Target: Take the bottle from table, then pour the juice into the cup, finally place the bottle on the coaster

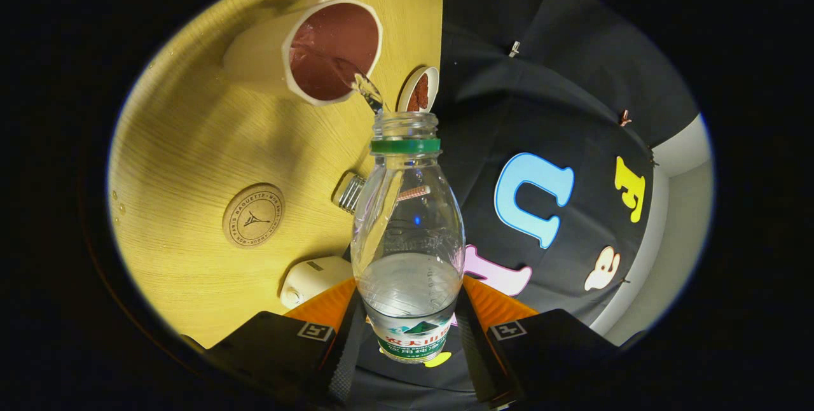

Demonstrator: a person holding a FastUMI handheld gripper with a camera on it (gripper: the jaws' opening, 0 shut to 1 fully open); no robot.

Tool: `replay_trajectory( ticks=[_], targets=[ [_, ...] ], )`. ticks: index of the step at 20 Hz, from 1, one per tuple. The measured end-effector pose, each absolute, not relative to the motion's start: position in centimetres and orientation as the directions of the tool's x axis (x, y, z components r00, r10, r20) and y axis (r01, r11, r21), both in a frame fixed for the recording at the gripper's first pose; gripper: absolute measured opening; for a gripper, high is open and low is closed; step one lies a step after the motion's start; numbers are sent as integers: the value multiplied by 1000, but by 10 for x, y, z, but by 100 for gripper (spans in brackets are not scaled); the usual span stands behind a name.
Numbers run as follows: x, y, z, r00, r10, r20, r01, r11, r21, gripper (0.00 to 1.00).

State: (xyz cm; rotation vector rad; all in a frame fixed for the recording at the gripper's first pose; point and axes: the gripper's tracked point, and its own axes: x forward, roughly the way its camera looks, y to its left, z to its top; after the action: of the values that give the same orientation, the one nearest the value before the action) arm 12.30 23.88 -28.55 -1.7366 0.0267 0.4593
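Jaws clamped on tilted bottle (407,233), mouth streaming into cup (334,51).

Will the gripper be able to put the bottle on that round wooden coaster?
Probably yes. The gripper is shut on the clear plastic bottle, and the round wooden coaster lies bare on the yellow wooden table, with nothing on it.

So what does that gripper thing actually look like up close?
The gripper has two chunky, blocky fingers that narrow toward their ends, where the inner faces carry a finely ribbed texture. Each finger bears a small square printed marker with a light border, and the other finger has a matching one. No cables, hand or sleeve can be made out here.
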Motion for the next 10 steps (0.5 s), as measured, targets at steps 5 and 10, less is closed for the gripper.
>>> replay_trajectory(
  ticks=[5, 10],
  targets=[
    [122, 254, -274, 929, 277, -245, -173, -259, -950, 74],
    [121, 270, -262, 925, 341, -167, -57, -309, -949, 74]
  ],
)
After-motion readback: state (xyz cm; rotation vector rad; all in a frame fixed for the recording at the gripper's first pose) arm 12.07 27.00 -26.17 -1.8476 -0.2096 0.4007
